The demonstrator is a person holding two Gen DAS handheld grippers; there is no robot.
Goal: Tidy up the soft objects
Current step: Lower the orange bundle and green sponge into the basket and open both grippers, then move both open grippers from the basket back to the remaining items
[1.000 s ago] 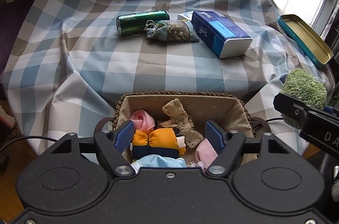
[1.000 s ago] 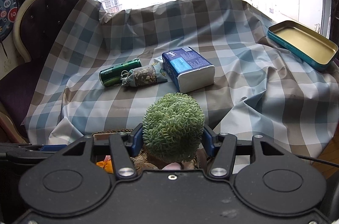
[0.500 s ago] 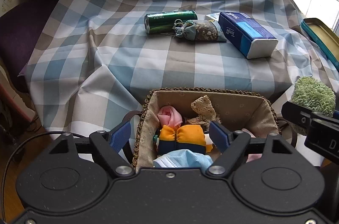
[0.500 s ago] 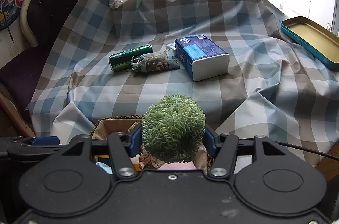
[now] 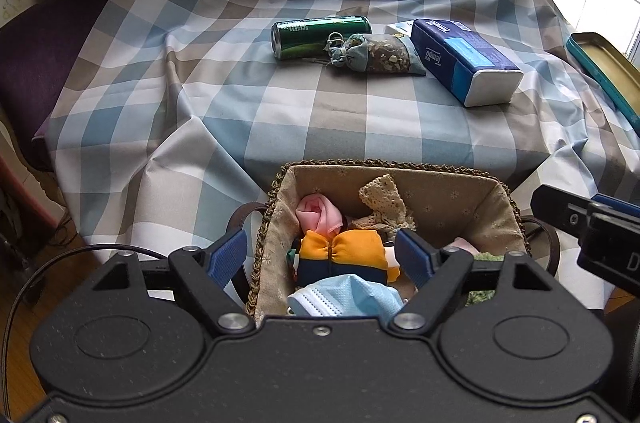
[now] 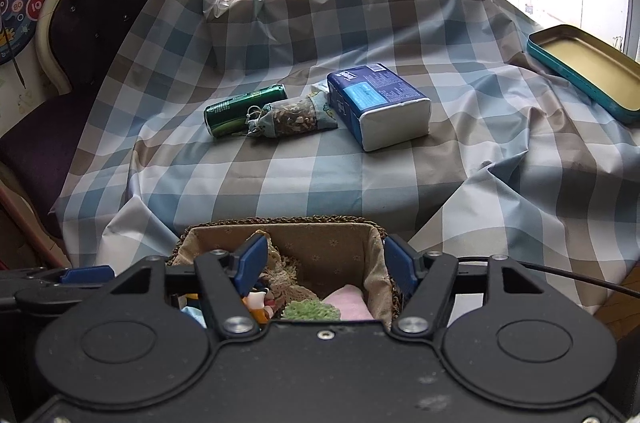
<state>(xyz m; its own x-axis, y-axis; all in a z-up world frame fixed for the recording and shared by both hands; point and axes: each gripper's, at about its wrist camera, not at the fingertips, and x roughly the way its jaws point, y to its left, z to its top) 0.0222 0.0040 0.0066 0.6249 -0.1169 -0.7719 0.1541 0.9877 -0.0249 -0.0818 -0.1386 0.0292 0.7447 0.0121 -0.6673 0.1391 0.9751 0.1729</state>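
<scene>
A woven basket (image 5: 440, 195) with a beige lining sits at the near edge of the checked cloth; it also shows in the right wrist view (image 6: 320, 243). It holds a pink roll (image 5: 318, 213), lace (image 5: 382, 199), an orange and navy bow (image 5: 340, 255), a blue face mask (image 5: 344, 299) and the green fuzzy ball (image 6: 310, 311). My left gripper (image 5: 320, 259) is open over the basket's left side. My right gripper (image 6: 322, 263) is open and empty above the basket, with the green ball lying below it.
On the checked cloth (image 6: 320, 175) lie a green can (image 6: 244, 109), a small sachet bag (image 6: 292, 119) and a blue tissue pack (image 6: 380, 105). A teal tin lid (image 6: 588, 71) sits at the right. A purple chair (image 6: 80, 23) stands at the left.
My right gripper has opened and let the green fuzzy ball drop into the basket. My left gripper has drifted left and stayed open.
</scene>
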